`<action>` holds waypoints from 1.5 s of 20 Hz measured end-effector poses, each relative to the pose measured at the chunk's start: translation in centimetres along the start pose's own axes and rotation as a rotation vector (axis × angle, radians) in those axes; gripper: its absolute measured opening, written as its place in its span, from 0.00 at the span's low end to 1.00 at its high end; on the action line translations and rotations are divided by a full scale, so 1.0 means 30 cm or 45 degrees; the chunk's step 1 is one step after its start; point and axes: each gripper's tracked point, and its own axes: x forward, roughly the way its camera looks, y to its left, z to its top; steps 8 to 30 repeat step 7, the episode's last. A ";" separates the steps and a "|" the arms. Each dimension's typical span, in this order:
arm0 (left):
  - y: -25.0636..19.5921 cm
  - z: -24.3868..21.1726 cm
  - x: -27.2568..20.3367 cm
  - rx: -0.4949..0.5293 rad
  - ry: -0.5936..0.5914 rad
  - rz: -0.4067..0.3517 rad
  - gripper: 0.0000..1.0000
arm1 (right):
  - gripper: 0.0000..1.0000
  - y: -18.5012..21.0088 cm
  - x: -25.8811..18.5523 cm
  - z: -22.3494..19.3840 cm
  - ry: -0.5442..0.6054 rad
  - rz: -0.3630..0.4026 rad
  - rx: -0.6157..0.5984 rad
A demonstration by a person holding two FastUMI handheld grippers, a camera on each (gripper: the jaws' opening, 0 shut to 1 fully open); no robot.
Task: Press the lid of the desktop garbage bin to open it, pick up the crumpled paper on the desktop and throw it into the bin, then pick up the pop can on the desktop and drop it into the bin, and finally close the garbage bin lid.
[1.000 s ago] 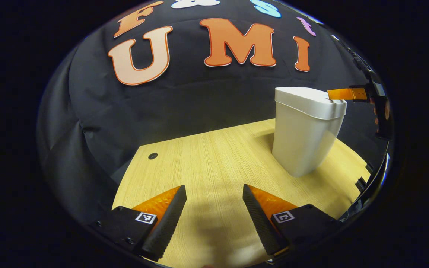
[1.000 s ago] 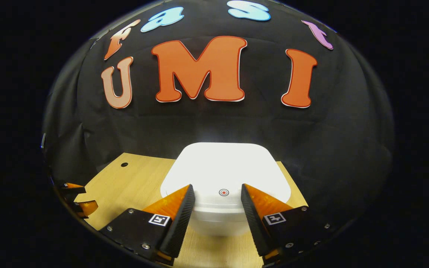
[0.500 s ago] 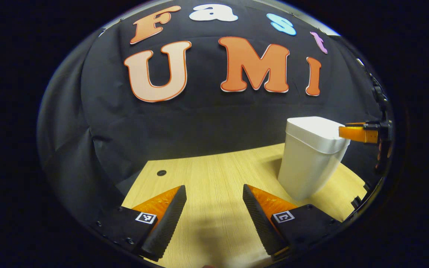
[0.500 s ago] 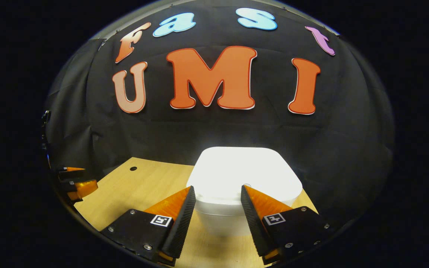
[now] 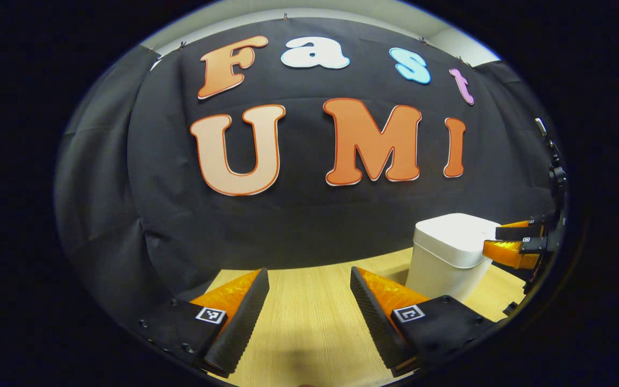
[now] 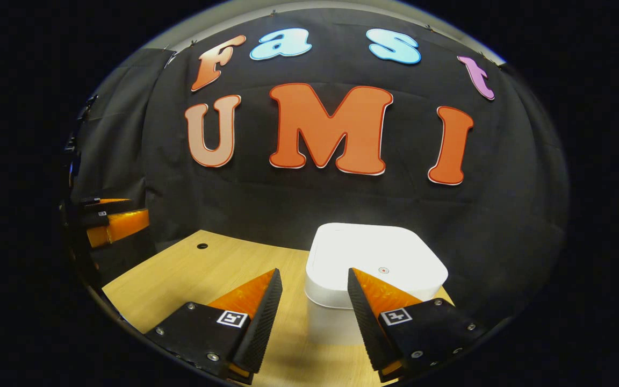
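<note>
While the bin (image 6: 376, 279) stands upright with lid (image 6: 376, 258) down just ahead of the empty, wide-open right gripper (image 6: 314, 306), the likewise open, empty left gripper (image 5: 309, 306) sits well left of the bin.

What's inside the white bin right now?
Cannot tell: the bin has its lid shut flat, covering the inside. On the lid only a small round mark shows.

The table (image 6: 202, 274) is light wood with a small round hole (image 6: 202, 246) near its far left corner. A white bin (image 6: 374, 279), lid closed, stands on it toward the far right edge.
</note>
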 end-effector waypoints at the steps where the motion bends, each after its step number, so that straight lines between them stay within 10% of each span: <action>1: -0.005 0.010 -0.006 -0.006 -0.012 -0.004 0.97 | 0.75 0.014 -0.002 -0.001 -0.004 0.003 0.005; 30: 0.017 0.072 -0.034 -0.007 -0.117 0.035 0.97 | 0.78 0.123 0.000 -0.002 -0.022 0.070 -0.021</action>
